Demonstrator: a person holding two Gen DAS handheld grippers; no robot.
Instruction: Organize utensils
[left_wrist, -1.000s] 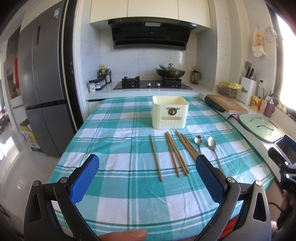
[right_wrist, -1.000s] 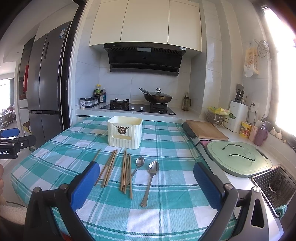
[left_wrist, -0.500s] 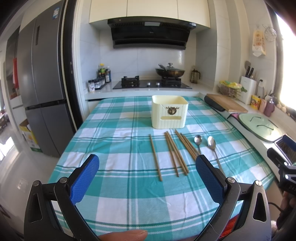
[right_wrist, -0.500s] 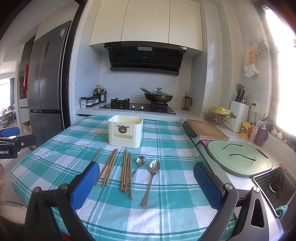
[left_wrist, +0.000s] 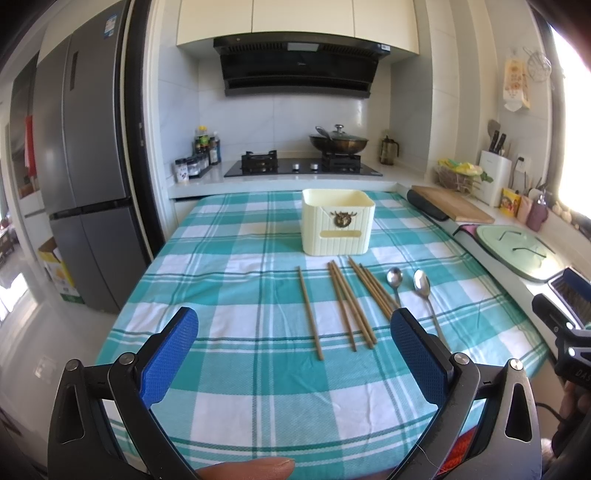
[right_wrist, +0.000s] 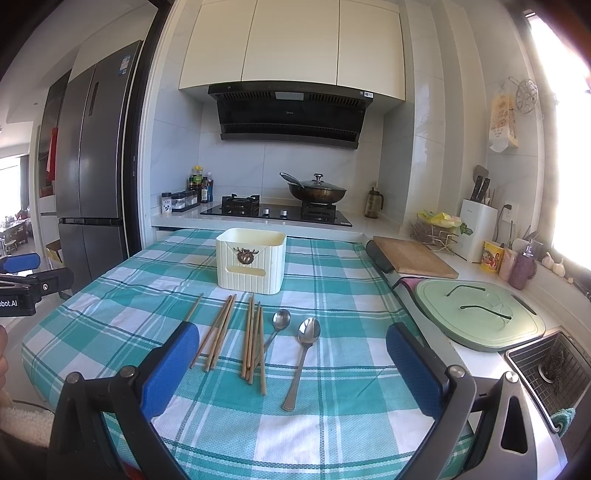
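A cream utensil holder (left_wrist: 338, 227) (right_wrist: 251, 260) stands on the teal checked tablecloth (left_wrist: 236, 280). In front of it lie several wooden chopsticks (left_wrist: 351, 302) (right_wrist: 251, 336) and two metal spoons, a small one (left_wrist: 394, 280) (right_wrist: 277, 325) and a larger one (left_wrist: 424, 295) (right_wrist: 304, 347). My left gripper (left_wrist: 293, 336) is open and empty above the table's near edge. My right gripper (right_wrist: 291, 350) is open and empty, near the table's front right. Each gripper shows at the edge of the other's view.
A counter along the right holds a wooden cutting board (right_wrist: 410, 256), a green lidded pan (right_wrist: 476, 314), a knife block (right_wrist: 478, 229) and a sink (right_wrist: 550, 365). The stove with a wok (right_wrist: 314, 192) is behind the table. A fridge (left_wrist: 85, 177) stands at the left.
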